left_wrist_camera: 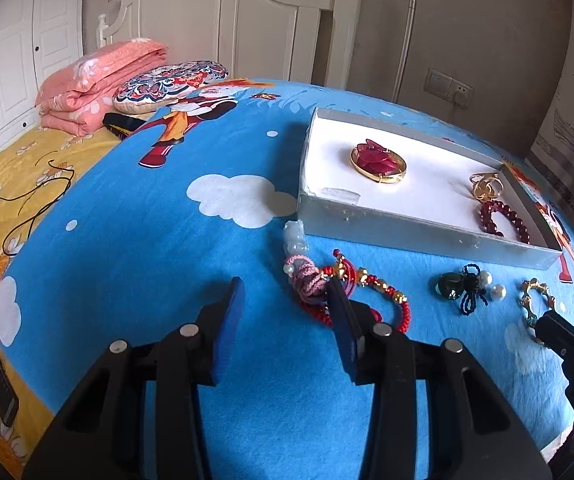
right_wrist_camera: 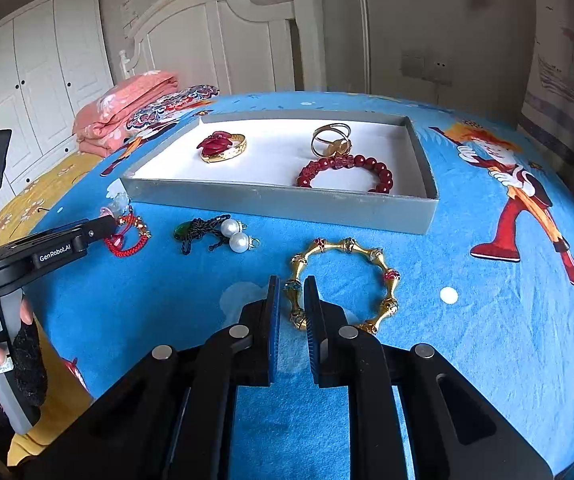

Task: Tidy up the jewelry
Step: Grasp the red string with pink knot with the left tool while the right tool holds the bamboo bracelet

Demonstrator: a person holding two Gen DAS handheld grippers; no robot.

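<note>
Right gripper (right_wrist_camera: 291, 300) hovers low in the centre of its own view, jaws narrowed to a slim gap that straddles the near-left rim of the gold bamboo bangle (right_wrist_camera: 345, 282); whether the pads actually pinch the metal cannot be told from here. Left gripper (left_wrist_camera: 285, 300), at the bottom of its view, stands spread wide and grasps nothing, its right finger lying over the edge of the red cord bracelet (left_wrist_camera: 371, 300) on the blue cartoon bedsheet (left_wrist_camera: 167, 248).

Upper right of that view sits the grey shallow box (left_wrist_camera: 407, 228), already holding a red-stone brooch (left_wrist_camera: 379, 160), a gold ring (left_wrist_camera: 487, 186) and a dark red bead bracelet (left_wrist_camera: 503, 220). Outside it, along its near wall, lie the red cord piece tangled with a pink tassel (left_wrist_camera: 307, 280), a green pendant on black cord (left_wrist_camera: 453, 286) beside two pearl drops (left_wrist_camera: 497, 290), and the bangle at lower right.

The step in hand looks like picking up the bangle. To do it well, the jaws should bite squarely across one bamboo segment rather than a slippery joint, close before lifting, and rise straight so the hoop does not swing. A free patch of white lining between brooch and beads seems the safest landing, clear of the pieces already stowed.
</note>
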